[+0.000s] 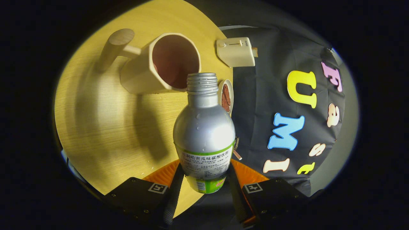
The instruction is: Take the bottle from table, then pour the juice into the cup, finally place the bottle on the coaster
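We see the gripper (204, 183) with both fingers pressed on a capless silver bottle (204, 134), its mouth close to the cream cup (159, 65) standing on the wooden tabletop (105, 127) near its edge.

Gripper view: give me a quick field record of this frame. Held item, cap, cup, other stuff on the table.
gripper: shut on bottle, one finger on each side of its lower body
bottle: silver, green label, cap off, mouth pointing toward the cup
cup: cream, handled, just beyond the bottle mouth, on the table
cup contents: dark inside, level unclear
table: round, light wood
small dish: beside the bottle neck, brown pieces on it
white box: at the table edge beyond the dish
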A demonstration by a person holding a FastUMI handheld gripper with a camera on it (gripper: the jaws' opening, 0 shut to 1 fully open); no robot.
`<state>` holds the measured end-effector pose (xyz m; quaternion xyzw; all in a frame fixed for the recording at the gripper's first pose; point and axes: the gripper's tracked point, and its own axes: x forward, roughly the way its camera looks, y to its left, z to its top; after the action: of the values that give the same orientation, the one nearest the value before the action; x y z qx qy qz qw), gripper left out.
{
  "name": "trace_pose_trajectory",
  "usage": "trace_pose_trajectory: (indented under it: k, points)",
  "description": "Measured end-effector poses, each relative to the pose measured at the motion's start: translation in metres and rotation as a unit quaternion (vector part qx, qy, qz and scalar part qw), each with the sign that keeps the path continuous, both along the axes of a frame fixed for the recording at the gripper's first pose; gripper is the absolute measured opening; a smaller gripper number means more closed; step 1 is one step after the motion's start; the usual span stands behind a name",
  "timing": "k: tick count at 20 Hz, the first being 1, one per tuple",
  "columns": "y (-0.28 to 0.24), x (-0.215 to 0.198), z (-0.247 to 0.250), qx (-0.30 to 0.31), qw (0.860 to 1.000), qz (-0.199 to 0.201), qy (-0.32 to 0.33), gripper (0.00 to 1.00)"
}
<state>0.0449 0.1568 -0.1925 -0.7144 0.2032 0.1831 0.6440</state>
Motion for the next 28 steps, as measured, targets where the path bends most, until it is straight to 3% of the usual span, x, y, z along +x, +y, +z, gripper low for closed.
trace_pose_trajectory:
  k: [28]
  points:
    - [0.014, 0.01, 0.025, -0.119, 0.991, 0.068, -0.008, 0.72]
